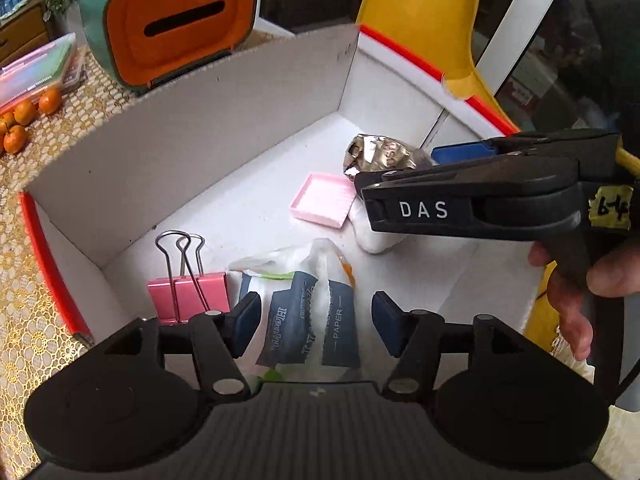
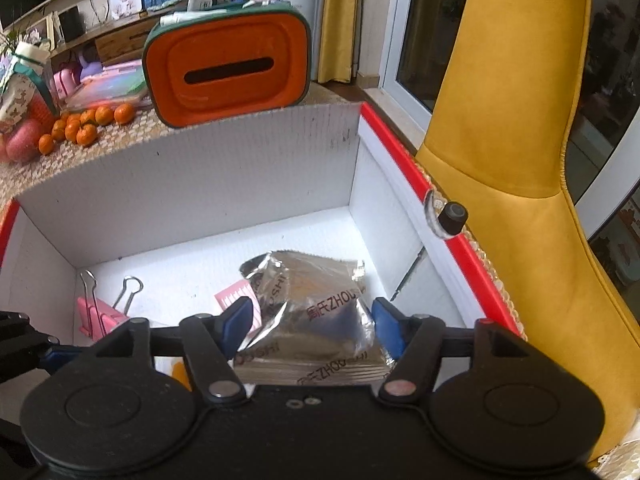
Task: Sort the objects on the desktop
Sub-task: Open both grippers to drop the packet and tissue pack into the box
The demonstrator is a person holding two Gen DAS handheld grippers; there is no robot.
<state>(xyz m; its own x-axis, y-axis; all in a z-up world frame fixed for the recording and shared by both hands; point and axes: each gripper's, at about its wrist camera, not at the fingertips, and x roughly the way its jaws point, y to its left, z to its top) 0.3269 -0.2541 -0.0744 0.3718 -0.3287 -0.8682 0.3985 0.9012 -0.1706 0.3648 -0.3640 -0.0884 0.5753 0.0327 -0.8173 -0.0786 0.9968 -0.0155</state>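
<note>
Tissue pack (image 1: 310, 316) between parted left gripper (image 1: 312, 326) fingers.

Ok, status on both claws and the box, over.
Left claw open over tissue pack, no grip. Right claw open over foil packet. Both packets in white box with pink binder clip. Nothing blocking.

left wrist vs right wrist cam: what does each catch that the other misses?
Only the left wrist view: the tissue pack in clear plastic between the left gripper's open jaws, the full pink tray, and the right gripper from the side with the hand holding it.

Only the right wrist view: the printed face of the foil packet between the right gripper's open jaws, plus the black knob on the box rim.

Both: white box, pink binder clip, orange tissue holder, tangerines, yellow chair.
</note>
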